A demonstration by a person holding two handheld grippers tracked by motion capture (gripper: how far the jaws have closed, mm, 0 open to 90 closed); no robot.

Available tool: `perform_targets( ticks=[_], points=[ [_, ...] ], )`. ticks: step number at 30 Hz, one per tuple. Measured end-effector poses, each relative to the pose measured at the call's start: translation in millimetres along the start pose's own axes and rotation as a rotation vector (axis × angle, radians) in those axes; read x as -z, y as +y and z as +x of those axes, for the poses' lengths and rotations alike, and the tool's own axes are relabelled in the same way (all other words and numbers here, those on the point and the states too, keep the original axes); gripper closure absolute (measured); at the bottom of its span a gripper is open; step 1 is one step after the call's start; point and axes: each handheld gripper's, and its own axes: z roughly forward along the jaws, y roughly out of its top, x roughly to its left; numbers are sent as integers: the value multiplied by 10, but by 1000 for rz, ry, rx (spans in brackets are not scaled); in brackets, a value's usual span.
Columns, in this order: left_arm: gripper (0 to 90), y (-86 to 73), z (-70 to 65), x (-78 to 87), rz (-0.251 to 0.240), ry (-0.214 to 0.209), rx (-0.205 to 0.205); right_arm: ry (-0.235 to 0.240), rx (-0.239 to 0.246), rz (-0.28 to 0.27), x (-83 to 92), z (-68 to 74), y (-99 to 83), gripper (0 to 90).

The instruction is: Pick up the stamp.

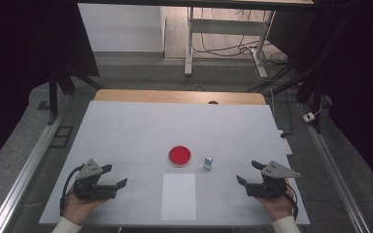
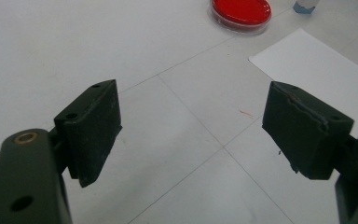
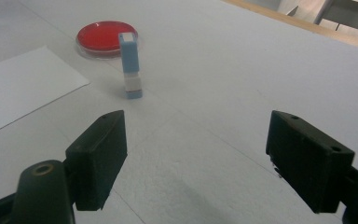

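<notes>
A round red dish (image 1: pixel 180 155) sits near the middle of the white table (image 1: pixel 126 126). A small blue and white upright box (image 1: pixel 208 162) stands just right of it. A white paper sheet (image 1: pixel 178 196) lies in front of the dish. My left gripper (image 1: pixel 114 176) rests at the front left, open, nothing between its jaws. My right gripper (image 1: pixel 249 173) rests at the front right, open and empty. The left gripper view has its gripper (image 2: pixel 191 126) over bare table, the dish (image 2: pixel 240 12) far ahead. In the right gripper view its gripper (image 3: pixel 196 149) faces the box (image 3: pixel 130 65) and dish (image 3: pixel 100 37).
The table's wooden far edge (image 1: pixel 179 96) shows beyond the white top. Metal rails (image 1: pixel 26 165) run along both sides on the floor. A desk frame (image 1: pixel 223 34) with cables stands farther back.
</notes>
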Motion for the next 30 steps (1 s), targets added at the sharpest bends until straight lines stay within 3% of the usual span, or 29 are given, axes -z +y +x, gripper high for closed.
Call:
perform_targets(
  ticks=[19, 30],
  points=[
    [179, 2, 41, -12, 9, 0, 32, 8, 7, 4, 16, 31, 101, 230],
    [179, 9, 34, -18, 8, -2, 29, 30, 18, -4, -26, 67, 319, 244]
  ],
)
